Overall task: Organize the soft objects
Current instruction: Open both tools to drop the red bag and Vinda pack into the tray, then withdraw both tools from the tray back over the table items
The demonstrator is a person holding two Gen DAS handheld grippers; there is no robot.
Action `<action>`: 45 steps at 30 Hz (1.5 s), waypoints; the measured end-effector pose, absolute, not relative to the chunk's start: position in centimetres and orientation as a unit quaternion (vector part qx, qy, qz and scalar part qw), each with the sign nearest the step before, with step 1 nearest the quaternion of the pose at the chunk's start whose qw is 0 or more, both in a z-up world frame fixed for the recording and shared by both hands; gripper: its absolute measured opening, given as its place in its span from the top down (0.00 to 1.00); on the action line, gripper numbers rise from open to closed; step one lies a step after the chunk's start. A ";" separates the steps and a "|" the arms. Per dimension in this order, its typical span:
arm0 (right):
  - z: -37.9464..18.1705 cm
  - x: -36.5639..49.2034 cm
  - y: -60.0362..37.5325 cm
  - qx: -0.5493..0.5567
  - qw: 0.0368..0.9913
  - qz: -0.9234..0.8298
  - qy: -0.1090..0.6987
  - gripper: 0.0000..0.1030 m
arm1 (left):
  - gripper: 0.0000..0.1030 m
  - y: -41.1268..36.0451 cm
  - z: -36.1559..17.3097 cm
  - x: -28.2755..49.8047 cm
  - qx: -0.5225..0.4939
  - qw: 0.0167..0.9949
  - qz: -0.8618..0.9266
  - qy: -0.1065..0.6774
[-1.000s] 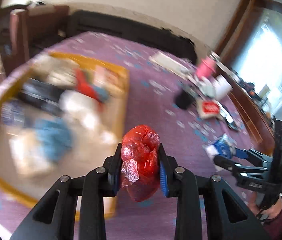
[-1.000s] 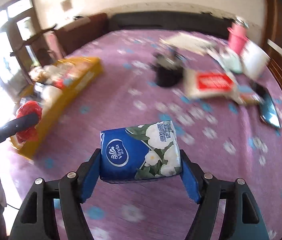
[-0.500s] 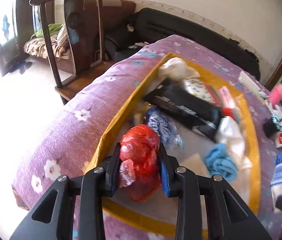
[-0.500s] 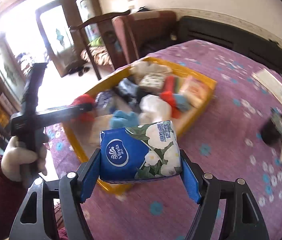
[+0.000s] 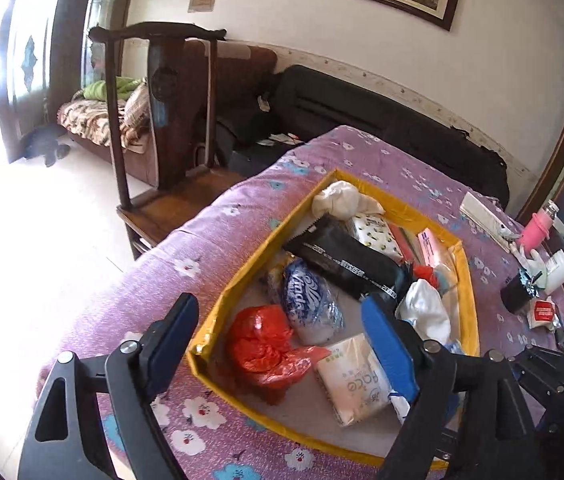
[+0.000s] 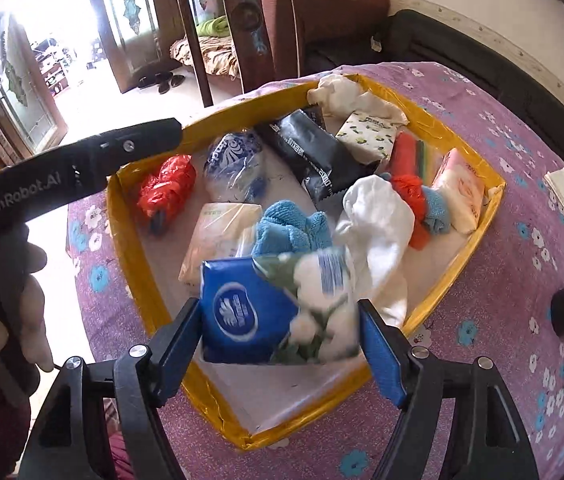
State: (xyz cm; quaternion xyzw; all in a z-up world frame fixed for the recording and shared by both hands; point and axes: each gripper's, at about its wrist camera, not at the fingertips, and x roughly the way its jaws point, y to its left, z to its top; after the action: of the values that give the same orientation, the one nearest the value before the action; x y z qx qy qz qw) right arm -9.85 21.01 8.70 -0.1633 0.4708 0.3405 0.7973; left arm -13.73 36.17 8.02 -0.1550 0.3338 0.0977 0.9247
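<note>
A yellow-rimmed tray [image 5: 237, 292] [image 6: 478, 232] on the purple flowered bedspread holds several soft items. My left gripper [image 5: 282, 344] is open above its near corner; the red plastic bag [image 5: 265, 344] [image 6: 167, 184] lies in the tray below it. My right gripper [image 6: 279, 344] stands wide around the blue Vinda tissue pack [image 6: 273, 308], which looks blurred between the fingers, over the tray's near edge. Whether the pads still touch it is unclear.
In the tray: black pouch [image 6: 314, 152], white cloths [image 6: 378, 224], blue cloth [image 6: 294, 228], tissue packs [image 5: 354, 376]. A wooden chair [image 5: 169, 120] stands beyond the bed's left edge. A pink bottle [image 5: 536, 232], black object [image 5: 518, 292] and packets lie at the right.
My left gripper opened and the red bag dropped into the tray's corner. My right gripper moved over the tray and its fingers widened; the tissue pack tilts and blurs.
</note>
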 end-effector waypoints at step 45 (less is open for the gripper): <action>9.2 -11.7 -2.5 0.049 0.872 0.229 0.431 0.16 | 0.07 15.7 10.4 -13.9 0.095 0.929 0.073 0.350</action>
State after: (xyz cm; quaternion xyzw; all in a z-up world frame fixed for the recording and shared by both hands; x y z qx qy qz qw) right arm -11.67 -2.48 9.19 0.0494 0.4306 0.2289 0.8716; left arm -13.94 15.72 10.39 0.0948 0.3496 0.0727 0.9293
